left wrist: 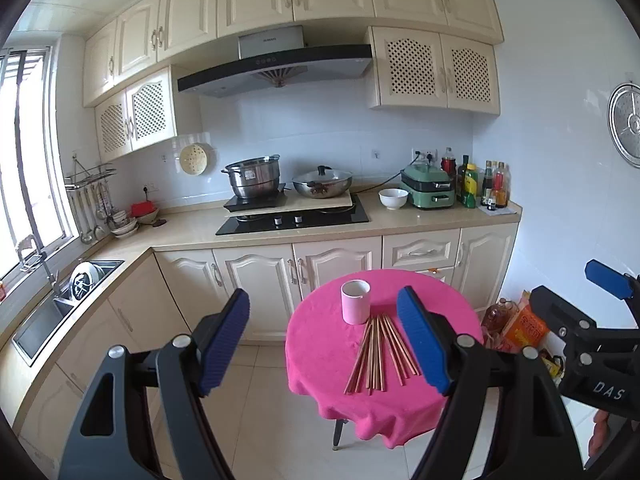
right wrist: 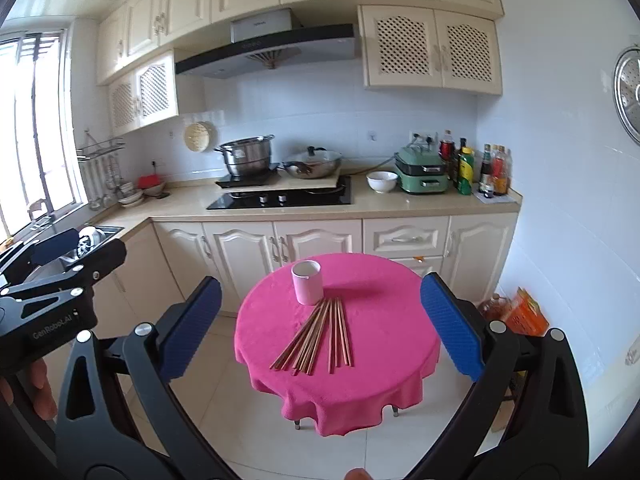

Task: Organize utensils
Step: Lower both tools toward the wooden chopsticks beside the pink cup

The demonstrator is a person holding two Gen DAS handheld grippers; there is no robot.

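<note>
I hold my left gripper (left wrist: 324,340) and right gripper (right wrist: 320,324) spread wide, both empty. Chopsticks (right wrist: 316,336) lie loose just beside the pink cup (right wrist: 307,282) on the table (right wrist: 384,320).

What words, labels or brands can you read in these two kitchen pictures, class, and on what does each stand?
"DAS": white letters, cut off at the frame edge, on the right gripper body, seen in the left wrist view.
"GenRobot.AI": on the left gripper body, seen in the right wrist view.
Brand on the range hood: too small to read.
Labels on the bottles and the steel pot: too blurred to read.
</note>
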